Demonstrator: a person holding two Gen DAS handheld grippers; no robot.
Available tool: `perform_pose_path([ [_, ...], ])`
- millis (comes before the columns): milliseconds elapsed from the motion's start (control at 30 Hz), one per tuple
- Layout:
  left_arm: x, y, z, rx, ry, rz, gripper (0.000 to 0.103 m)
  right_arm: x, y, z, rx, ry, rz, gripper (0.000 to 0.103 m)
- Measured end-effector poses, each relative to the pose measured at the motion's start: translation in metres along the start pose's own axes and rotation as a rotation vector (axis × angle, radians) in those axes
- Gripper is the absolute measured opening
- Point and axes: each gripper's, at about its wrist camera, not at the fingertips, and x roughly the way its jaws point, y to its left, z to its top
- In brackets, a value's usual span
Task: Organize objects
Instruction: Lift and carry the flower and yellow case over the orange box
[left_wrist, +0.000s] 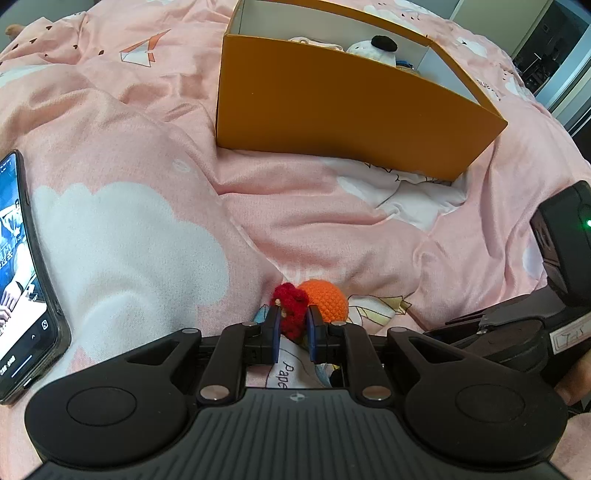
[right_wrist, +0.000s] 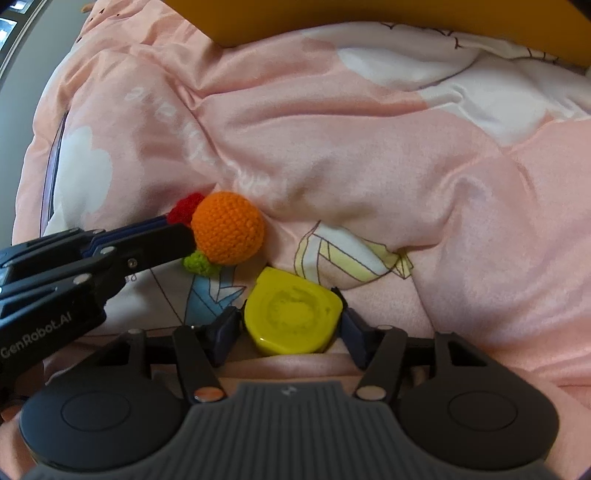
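Note:
My left gripper (left_wrist: 292, 314) is shut on a red crochet piece (left_wrist: 291, 306) low on the pink bedspread. An orange crochet ball (left_wrist: 327, 301) lies just right of it; it also shows in the right wrist view (right_wrist: 228, 233), with a green crochet bit (right_wrist: 199, 263) beneath. The left gripper's fingers (right_wrist: 162, 242) reach in from the left there. My right gripper (right_wrist: 291, 317) has a yellow plastic piece (right_wrist: 291, 312) between its fingers; both fingers touch its sides. An orange box (left_wrist: 343, 110) stands further back, with a white crochet toy (left_wrist: 373, 50) inside.
A phone (left_wrist: 22, 273) with a lit screen lies on the bed at the left edge. The right gripper's body (left_wrist: 554, 288) shows at the right edge. The bedspread (right_wrist: 332, 147) is rumpled into folds. A dark doorway is at the far right.

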Motion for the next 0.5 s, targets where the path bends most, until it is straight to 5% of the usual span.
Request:
perform_pose_path([
  [300, 0.001, -0.001, 0.002, 0.014, 0.005, -0.005, 0.017, -0.042, -0.001, -0.008, -0.022, -0.161, -0.079, 0.062],
  [500, 0.008, -0.016, 0.006, 0.114, 0.008, 0.009, 0.027, -0.076, -0.015, 0.005, -0.037, -0.319, -0.181, 0.062],
])
